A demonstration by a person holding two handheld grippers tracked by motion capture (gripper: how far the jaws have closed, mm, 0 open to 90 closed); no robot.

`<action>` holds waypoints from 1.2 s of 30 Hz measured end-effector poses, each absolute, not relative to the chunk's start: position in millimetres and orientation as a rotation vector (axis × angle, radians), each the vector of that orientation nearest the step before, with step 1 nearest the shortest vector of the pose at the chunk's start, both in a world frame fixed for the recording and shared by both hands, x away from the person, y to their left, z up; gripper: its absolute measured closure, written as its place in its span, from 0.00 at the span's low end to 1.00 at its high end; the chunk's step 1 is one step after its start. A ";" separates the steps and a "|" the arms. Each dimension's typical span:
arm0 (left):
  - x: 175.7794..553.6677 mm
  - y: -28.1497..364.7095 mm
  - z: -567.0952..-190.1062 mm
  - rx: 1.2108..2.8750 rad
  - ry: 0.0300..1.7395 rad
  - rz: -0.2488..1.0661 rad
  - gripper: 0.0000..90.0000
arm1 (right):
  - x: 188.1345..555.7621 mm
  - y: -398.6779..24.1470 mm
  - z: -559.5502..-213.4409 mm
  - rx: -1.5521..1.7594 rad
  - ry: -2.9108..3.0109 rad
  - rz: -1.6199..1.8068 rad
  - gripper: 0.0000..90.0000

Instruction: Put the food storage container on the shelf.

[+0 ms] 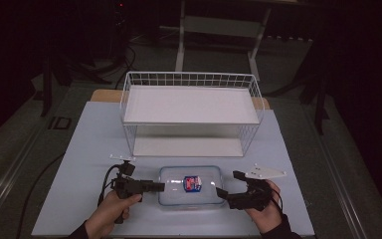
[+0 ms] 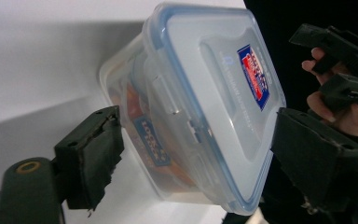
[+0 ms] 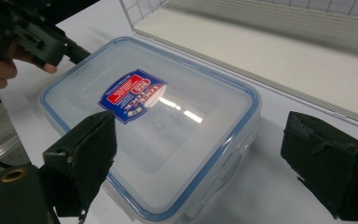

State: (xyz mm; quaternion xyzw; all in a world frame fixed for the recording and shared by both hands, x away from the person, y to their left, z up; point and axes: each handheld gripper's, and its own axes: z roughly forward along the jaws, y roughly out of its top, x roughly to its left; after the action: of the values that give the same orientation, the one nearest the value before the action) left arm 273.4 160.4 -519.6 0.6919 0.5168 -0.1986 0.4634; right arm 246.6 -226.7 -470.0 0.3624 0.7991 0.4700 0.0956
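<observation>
So far, only the approach is made. I hold a two-jaw gripper in each hand at a pale blue table (image 1: 79,149), and a clear plastic food container (image 1: 191,186) with a blue-rimmed snap lid and a red-and-blue label lies flat on the table between them. Take that container as the landmark.

My left gripper (image 1: 160,187) sits at the container's left end. Its jaws stand apart with the container's end between them, and they press on nothing as far as I can see. In the left gripper view the container (image 2: 205,102) sits in the gap, with space at both black pads.

My right gripper (image 1: 222,192) sits at the container's right end, near its front corner. Its jaws are wide apart, bracketing the corner of the container (image 3: 168,135) without touching it.

Just behind the container stands a white wire shelf rack (image 1: 191,107) with two tiers, both bare.

In my judgement nothing is gripped or lifted yet. What remains is to close both grippers on the container's ends, raise it level, and likely set it onto a tier of the rack.
</observation>
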 end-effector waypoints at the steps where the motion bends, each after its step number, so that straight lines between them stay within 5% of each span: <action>1: 274.6 161.0 -521.1 1.689 1.274 -0.504 0.20 | 246.4 -226.2 -470.0 1.075 2.374 1.391 0.11; 15: 282.3 164.7 -538.9 1.607 1.275 -0.683 0.55 | 244.4 -227.8 -471.8 1.099 2.377 1.398 0.11; 36: 265.5 165.2 -524.1 1.720 1.057 -0.581 0.65 | 247.4 -240.6 -491.2 1.372 2.477 1.479 0.27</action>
State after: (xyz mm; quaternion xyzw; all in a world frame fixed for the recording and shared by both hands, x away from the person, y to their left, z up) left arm 265.5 165.2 -524.1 0.7102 0.4366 -0.2401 0.4973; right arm 247.4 -240.6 -491.2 0.4293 0.7751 0.4629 -0.0263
